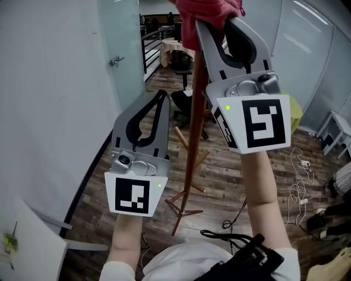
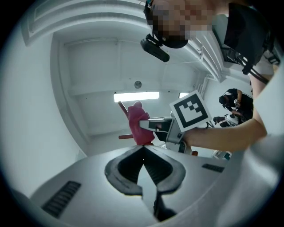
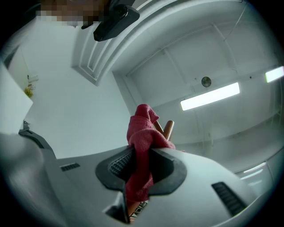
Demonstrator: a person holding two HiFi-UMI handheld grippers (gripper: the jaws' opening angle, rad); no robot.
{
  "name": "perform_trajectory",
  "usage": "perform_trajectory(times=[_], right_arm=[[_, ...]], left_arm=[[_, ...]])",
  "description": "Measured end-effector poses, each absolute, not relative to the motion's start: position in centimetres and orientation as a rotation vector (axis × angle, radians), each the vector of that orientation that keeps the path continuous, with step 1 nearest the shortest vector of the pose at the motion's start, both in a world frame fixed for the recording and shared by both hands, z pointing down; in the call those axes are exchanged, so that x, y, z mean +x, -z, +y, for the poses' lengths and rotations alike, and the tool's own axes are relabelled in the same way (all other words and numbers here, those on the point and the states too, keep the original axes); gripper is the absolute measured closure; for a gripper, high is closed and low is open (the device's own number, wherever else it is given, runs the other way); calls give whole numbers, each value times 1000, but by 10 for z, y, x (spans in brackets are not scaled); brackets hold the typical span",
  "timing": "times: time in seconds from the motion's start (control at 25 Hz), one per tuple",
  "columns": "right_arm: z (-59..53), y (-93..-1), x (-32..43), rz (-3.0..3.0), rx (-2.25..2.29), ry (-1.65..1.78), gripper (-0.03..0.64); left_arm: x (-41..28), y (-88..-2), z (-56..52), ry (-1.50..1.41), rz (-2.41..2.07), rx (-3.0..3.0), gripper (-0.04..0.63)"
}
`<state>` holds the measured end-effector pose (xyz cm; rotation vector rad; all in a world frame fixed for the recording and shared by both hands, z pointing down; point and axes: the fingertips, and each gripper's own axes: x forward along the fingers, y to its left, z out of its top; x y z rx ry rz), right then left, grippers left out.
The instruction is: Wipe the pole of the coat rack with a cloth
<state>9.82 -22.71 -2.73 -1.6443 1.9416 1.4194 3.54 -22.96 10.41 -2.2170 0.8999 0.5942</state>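
The coat rack's brown wooden pole (image 1: 191,137) rises from its splayed feet (image 1: 184,207) on the wooden floor, straight in front of me. My right gripper (image 1: 219,23) is raised at the pole's top, shut on a red cloth (image 1: 205,11) that wraps the pole there. In the right gripper view the cloth (image 3: 139,144) hangs between the jaws, with a wooden peg end (image 3: 168,128) just behind it. My left gripper (image 1: 162,96) is lower and left of the pole, shut with nothing in it and clear of the pole. From the left gripper view the cloth (image 2: 138,124) shows beyond the closed tips (image 2: 143,149).
A frosted glass door with a handle (image 1: 116,60) stands at left. A black office chair (image 1: 184,103) sits behind the rack. Cables (image 1: 299,186) trail over the floor at right. A white table corner (image 1: 30,241) is at lower left.
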Motion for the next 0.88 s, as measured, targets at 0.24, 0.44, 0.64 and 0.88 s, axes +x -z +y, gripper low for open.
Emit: perform_trajectory(times=[0.24, 0.44, 0.64, 0.88], right_arm=[[-226, 28, 100, 1940, -1656, -1403, 534], [-225, 30, 97, 1931, -1685, -1445, 534], [-221, 32, 101, 1943, -1699, -1444, 534], [-217, 33, 93, 1934, -1712, -1487, 534]], left_arm=[[38, -106, -227, -587, 909, -2211, 583], [36, -105, -226, -560, 919, -2186, 583], [36, -102, -224, -570, 930, -2181, 583], [33, -100, -222, -580, 925, -2182, 583]])
